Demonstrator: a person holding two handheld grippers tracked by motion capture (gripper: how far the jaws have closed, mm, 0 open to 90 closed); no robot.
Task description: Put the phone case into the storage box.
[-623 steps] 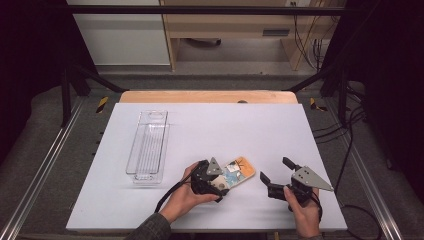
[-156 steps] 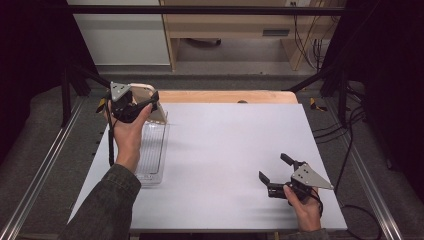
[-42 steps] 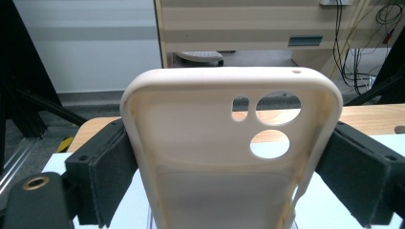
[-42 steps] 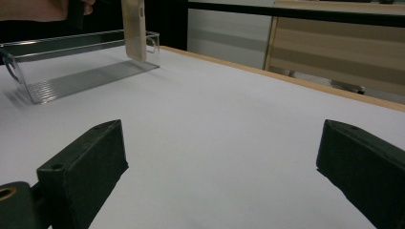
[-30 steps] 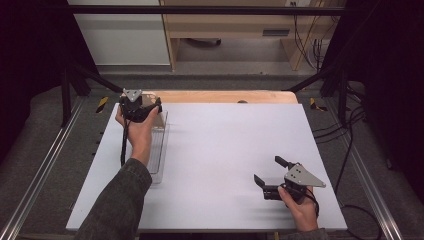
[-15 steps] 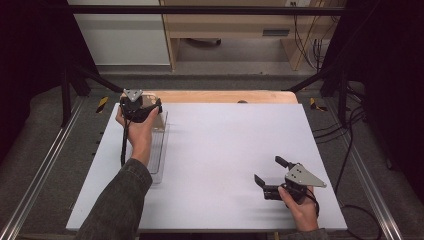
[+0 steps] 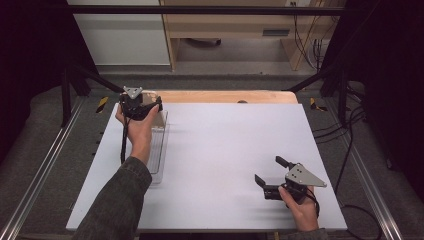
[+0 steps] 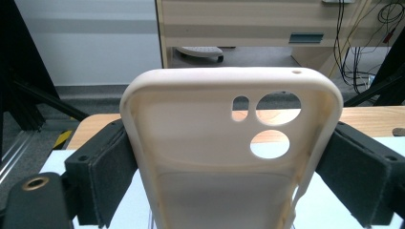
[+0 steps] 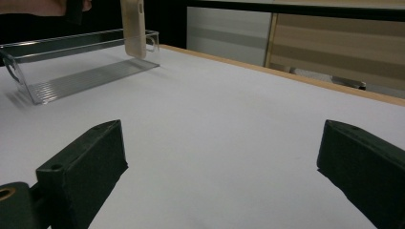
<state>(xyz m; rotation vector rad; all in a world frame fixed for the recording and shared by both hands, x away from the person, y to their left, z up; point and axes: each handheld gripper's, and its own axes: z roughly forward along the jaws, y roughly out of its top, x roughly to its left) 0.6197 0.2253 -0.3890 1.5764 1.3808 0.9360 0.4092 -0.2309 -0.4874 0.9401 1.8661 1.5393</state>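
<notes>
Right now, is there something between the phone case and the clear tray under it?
Nothing visible. The left tongs hold the case upright over the far end of the tray, and that end looks empty.

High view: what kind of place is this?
Probably a lab or workshop data-capture station. A white table stands inside a black metal frame, loose cables hang by a wooden bench behind, and a person works with a hand-held gripper in each hand.
</notes>
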